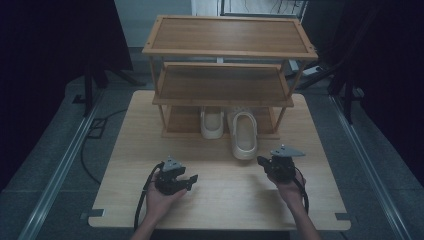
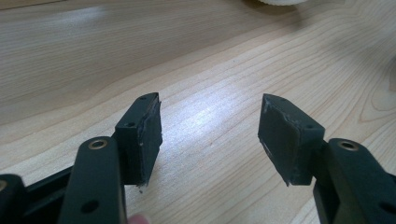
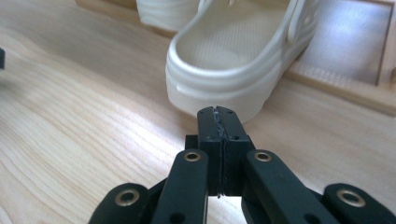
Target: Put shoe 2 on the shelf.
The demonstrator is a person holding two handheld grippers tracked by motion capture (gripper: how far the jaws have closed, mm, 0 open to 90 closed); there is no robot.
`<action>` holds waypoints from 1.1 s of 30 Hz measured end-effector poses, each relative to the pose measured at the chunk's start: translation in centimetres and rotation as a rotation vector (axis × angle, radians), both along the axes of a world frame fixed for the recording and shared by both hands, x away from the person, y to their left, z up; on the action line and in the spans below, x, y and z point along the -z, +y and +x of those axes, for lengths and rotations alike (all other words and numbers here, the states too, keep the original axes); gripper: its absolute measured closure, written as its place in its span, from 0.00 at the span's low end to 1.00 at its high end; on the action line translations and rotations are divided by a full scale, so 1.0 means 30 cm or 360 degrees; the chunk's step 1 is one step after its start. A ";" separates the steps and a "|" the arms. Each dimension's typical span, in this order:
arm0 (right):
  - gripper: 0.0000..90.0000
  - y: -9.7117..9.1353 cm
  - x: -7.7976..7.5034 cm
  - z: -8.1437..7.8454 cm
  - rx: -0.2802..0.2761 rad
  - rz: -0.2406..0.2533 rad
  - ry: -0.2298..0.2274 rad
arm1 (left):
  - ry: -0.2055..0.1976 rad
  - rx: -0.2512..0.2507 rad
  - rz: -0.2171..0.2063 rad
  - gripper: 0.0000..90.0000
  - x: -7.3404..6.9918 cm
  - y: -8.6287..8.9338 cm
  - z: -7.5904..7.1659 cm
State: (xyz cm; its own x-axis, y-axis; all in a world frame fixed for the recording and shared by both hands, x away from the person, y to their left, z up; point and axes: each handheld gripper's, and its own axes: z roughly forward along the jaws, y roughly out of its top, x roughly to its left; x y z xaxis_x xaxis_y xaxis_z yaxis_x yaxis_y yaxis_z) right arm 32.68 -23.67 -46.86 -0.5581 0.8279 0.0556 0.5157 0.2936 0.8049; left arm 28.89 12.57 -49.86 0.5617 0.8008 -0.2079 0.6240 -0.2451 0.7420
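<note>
The left tool (image 1: 191, 181) is hovering over the counter (image 1: 125, 165) with its jaws spread, nothing between them. Two white clogs are sitting at the wooden shelf rack (image 1: 225, 50): the left clog (image 1: 212, 124) tucked under it, the right clog (image 1: 244, 136) sticking out. The right tool (image 3: 219, 122) is pointing at that heel, jaws pressed together, empty.

Two cream clogs are sitting at the wooden rack's foot: one clog (image 1: 212, 124) is tucked on the bottom shelf (image 1: 182, 121), the other clog (image 1: 244, 134) is jutting onto the desk (image 1: 125, 165).
</note>
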 end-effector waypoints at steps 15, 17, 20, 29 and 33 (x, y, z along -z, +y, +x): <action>1.00 0.074 0.068 0.079 0.0041 -0.0023 0.0032 | 0.0003 0.0003 0.0006 0.44 0.001 -0.003 0.000; 1.00 0.081 0.070 0.093 0.0069 -0.0023 0.0030 | 0.0003 0.0005 0.0009 0.44 0.001 -0.004 0.000; 1.00 0.091 0.076 0.125 0.0083 0.0001 0.0039 | 0.0004 0.0004 0.0011 0.44 0.002 -0.003 0.001; 1.00 0.138 0.091 0.212 0.0107 0.0073 0.0039 | 0.0005 -0.0003 0.0014 0.44 0.003 0.002 0.004; 0.99 0.161 0.092 0.248 0.0113 0.0059 0.0039 | 0.0003 0.0003 0.0012 0.44 0.003 0.002 0.003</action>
State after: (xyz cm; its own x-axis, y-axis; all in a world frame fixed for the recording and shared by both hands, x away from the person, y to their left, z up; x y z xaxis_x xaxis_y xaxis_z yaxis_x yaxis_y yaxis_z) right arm 40.13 -18.83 -49.62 -0.4961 0.8625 0.0997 0.5538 0.2259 0.8014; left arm 28.98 12.62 -49.94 0.5626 0.8015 -0.2028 0.6251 -0.2518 0.7388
